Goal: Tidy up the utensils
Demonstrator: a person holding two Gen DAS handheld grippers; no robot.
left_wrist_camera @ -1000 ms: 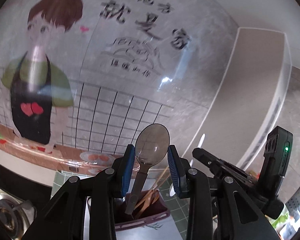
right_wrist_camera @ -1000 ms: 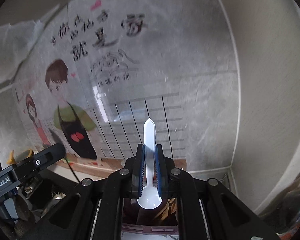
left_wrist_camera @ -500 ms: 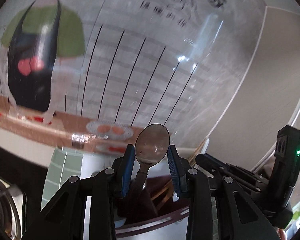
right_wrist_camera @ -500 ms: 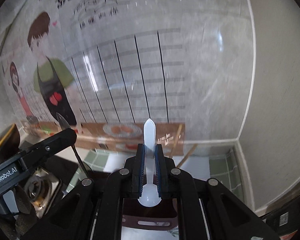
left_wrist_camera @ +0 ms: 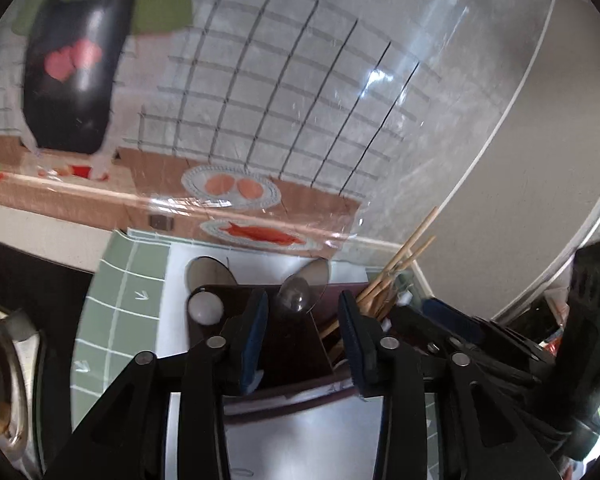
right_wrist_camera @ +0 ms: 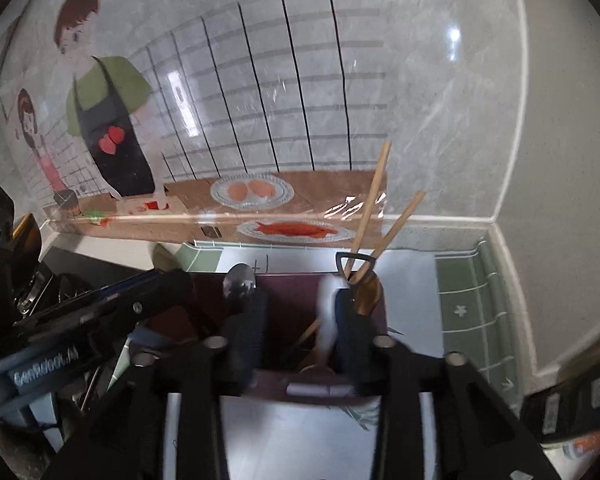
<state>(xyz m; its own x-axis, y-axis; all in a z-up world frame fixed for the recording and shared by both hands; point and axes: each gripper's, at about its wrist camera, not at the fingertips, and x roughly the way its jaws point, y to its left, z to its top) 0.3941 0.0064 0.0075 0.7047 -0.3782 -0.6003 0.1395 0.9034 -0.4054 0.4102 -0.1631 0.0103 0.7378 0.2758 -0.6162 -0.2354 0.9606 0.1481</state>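
Both grippers, left (left_wrist_camera: 303, 322) and right (right_wrist_camera: 296, 320), tilt down over the maroon holder (left_wrist_camera: 292, 344); jaws just opening, pinching nothing.

Metal spoon (left_wrist_camera: 302, 290) upright in maroon holder (left_wrist_camera: 292, 344) — chopsticks (left_wrist_camera: 396, 268) alongside

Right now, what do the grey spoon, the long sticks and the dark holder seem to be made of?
The grey spoon looks like polished metal: its bowl mirrors the light. The long sticks look like bare wood or bamboo: pale tan and matte. The dark holder seems to be smooth maroon plastic, though glazed ceramic cannot be ruled out.
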